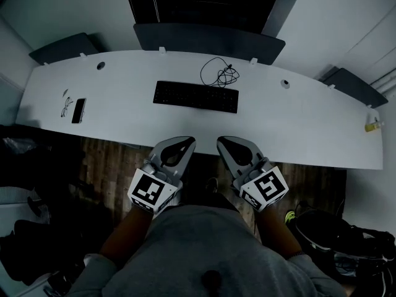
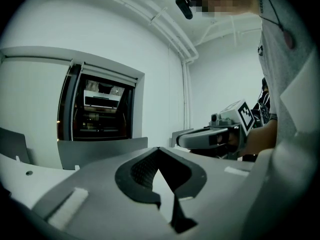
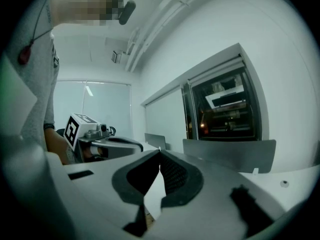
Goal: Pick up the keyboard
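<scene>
Left gripper (image 1: pixel 185 142), grey plastic with a square-marker cube: jaws together, empty. Hangs over the dark wooden floor (image 1: pixel 111 159), just short of the near edge of the white curved counter (image 1: pixel 297 119).

Right gripper (image 1: pixel 224 141), same build, just beside it: jaws likewise pressed together on nothing. Points roughly level toward the far side, as does its partner.

Farther out, well apart from both: flat black rectangular keyboard (image 1: pixel 196 96), lying long side across on the counter's middle, untouched. Just behind its right half, a loose coil of thin black cable (image 1: pixel 219 74). Well to the left, a dark slim phone (image 1: pixel 78 110). Past the far edge, a dark grey divider panel (image 1: pixel 210 42).

Likely step: the reach, with the pickup not yet begun.

Possible trouble from here:
- Arriving with jaws together would probably shove the keyboard toward the cable instead of taking it, so needs opening first.
- Coming in level at a thin, flat-lying thing risks riding over the keys or scraping the counter, with little edge to bite.
- Reaching past the far edge could snag the cable.
- Uneven holds at the two ends would likely tip or twist it on lifting.
</scene>
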`<state>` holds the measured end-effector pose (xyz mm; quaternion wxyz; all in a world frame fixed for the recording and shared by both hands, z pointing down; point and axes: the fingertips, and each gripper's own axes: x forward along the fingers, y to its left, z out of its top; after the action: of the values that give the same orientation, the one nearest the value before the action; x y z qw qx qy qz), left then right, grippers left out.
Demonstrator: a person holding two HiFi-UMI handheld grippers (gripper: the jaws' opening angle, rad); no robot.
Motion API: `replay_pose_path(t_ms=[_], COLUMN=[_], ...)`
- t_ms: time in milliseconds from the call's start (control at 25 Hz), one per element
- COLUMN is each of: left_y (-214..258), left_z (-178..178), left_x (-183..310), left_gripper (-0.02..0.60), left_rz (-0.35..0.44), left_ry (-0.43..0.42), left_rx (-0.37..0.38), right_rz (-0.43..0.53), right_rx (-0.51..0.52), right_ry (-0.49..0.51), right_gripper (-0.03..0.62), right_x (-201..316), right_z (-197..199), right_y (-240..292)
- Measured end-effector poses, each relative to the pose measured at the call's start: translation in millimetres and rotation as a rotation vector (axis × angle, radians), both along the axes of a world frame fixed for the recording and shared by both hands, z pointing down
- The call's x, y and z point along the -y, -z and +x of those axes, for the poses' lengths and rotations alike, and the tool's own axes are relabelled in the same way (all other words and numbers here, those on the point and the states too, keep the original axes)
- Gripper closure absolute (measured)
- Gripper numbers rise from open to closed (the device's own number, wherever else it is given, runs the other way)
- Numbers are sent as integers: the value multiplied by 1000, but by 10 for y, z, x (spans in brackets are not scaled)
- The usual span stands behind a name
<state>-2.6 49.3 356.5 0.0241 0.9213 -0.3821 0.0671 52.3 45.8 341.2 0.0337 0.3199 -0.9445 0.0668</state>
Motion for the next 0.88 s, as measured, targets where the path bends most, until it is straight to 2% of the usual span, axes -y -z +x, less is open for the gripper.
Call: replay_pose_path(t_ms=[400, 880], left_y=[1, -80], left_z=[220, 397], left_x=[485, 718], left_gripper=[574, 574], left_rz=[-5, -35], left_ry=[92, 114], left_rx=[2, 39], right_rz=[3, -10], right_rx=[-23, 0], right_ry=[68, 72], right_gripper=[585, 585], right_x=[470, 782], right_z=[313, 557], right_y=[-66, -126])
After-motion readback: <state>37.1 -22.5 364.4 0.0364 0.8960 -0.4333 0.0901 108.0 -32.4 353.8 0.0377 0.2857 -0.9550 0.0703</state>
